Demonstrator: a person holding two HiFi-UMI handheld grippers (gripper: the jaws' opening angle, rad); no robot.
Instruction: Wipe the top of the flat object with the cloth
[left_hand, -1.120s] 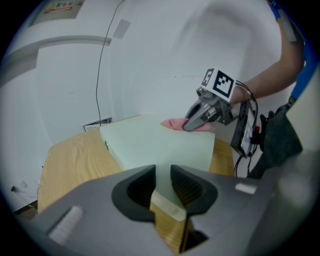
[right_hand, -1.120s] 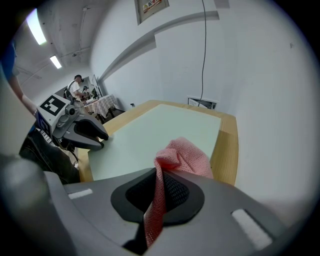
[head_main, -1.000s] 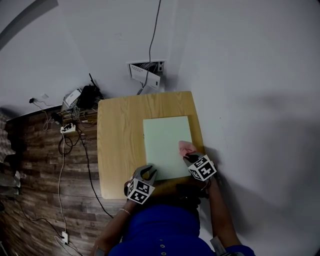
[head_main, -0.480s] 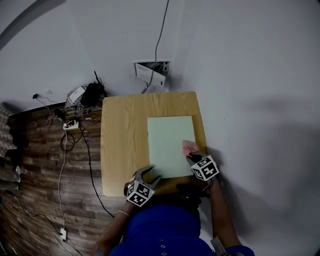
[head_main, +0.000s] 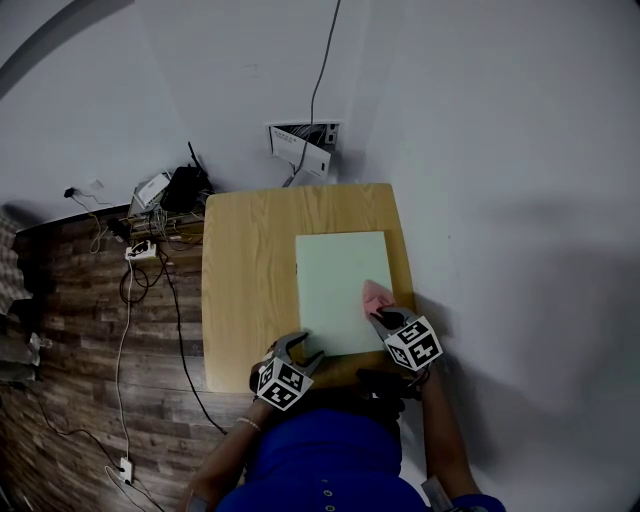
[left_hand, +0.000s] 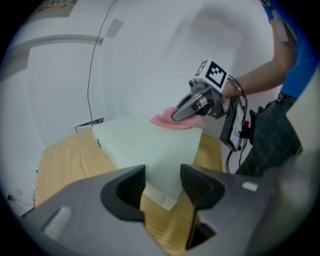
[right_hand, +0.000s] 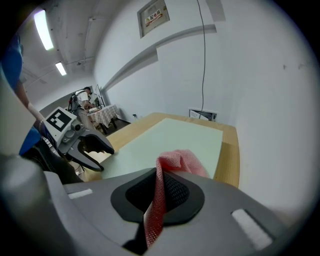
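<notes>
A pale green flat board (head_main: 338, 285) lies on the right part of a wooden table (head_main: 245, 280). My right gripper (head_main: 383, 316) is shut on a pink cloth (head_main: 375, 294) at the board's near right edge. The cloth (right_hand: 175, 162) runs up between the jaws and folds forward onto the board (right_hand: 170, 140). My left gripper (head_main: 303, 352) is at the board's near left corner. Its jaws have just been opening. The corner (left_hand: 161, 196) shows in the gap between them, and the pads do not press on it. In the left gripper view the right gripper (left_hand: 183, 113) lies on the cloth (left_hand: 166, 121).
A white wall runs along the table's far and right sides, with an open socket box (head_main: 303, 146) and a hanging cable (head_main: 318, 70). Power strips and boxes (head_main: 165, 195) clutter the wooden floor at left. The person's body is against the near table edge.
The left gripper's jaws have spread wider at the board's near corner. The right gripper with the cloth has drawn back a little toward the person.
</notes>
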